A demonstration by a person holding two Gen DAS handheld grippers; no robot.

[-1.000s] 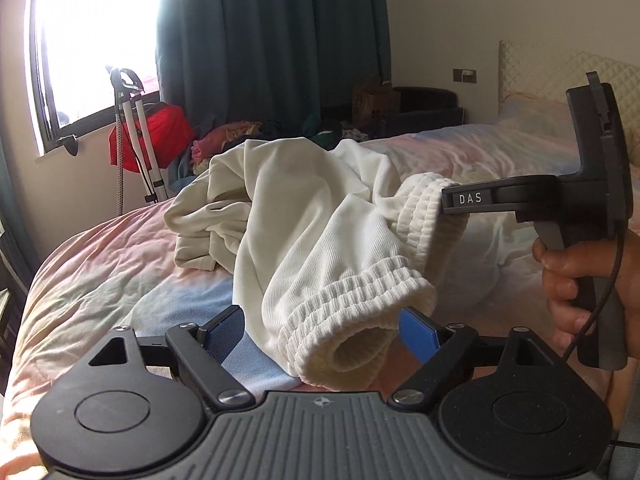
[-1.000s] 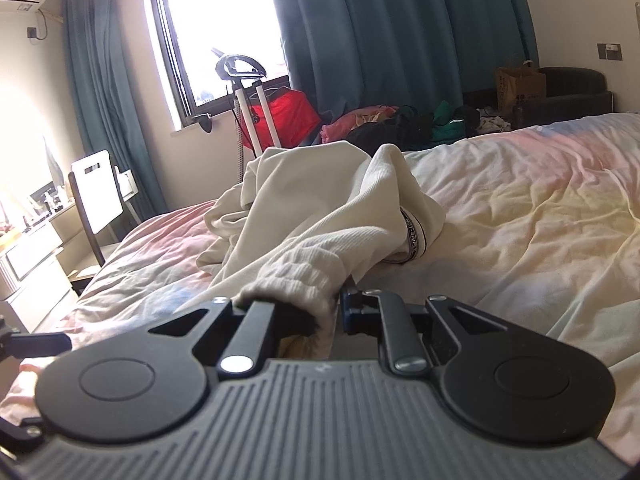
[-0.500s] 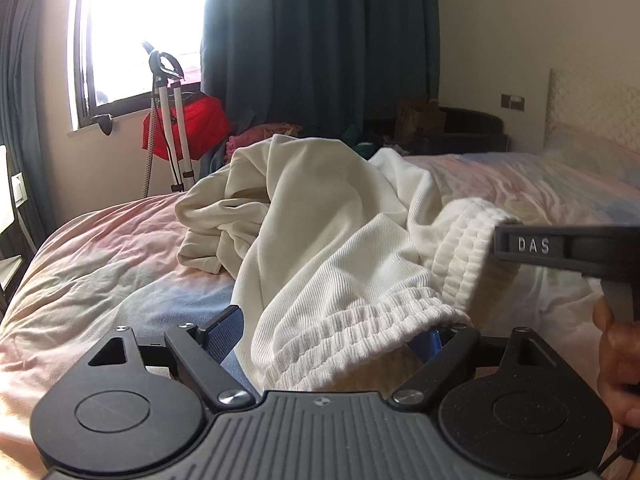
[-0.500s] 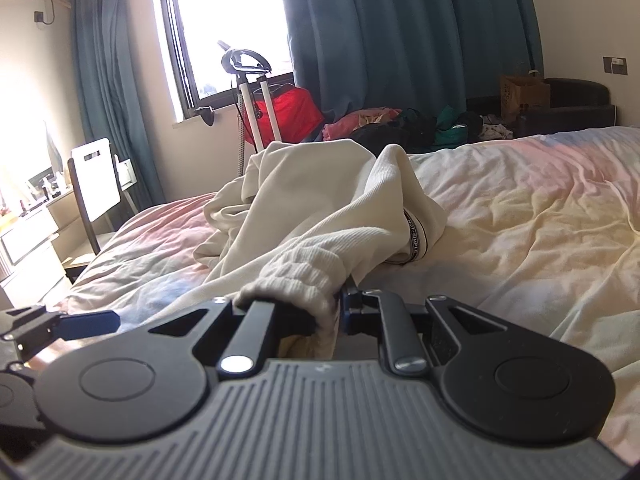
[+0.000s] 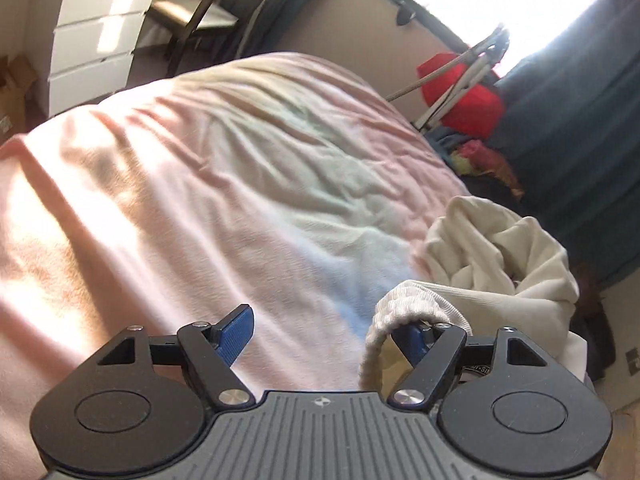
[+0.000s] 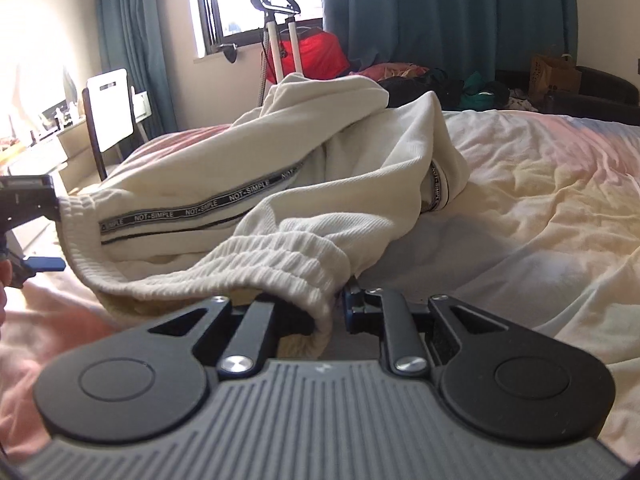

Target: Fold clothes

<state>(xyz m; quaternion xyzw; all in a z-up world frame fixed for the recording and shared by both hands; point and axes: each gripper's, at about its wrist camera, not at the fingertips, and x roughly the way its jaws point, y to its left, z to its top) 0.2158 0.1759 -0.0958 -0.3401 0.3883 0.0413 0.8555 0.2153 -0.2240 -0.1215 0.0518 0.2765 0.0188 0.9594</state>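
a: item one, cream trousers (image 6: 320, 184). location?
b: heaped on the pastel bedspread (image 6: 540, 208), ribbed waistband (image 6: 280, 256) toward the camera, lettered black tape along one side.
a: right gripper (image 6: 338, 312)?
b: fingers drawn in narrow, pinching the waistband edge; cloth draped over its left finger.
a: left gripper (image 5: 332, 328)?
b: fingers spread wide. waistband looped over the right finger (image 5: 412, 338) only; left finger (image 5: 236, 328) bare above the bedspread. seen from the right wrist, it sat at the far left edge, touching the waistband's other end.
a: rest of the garment?
b: bunched just beyond, toward the curtains.
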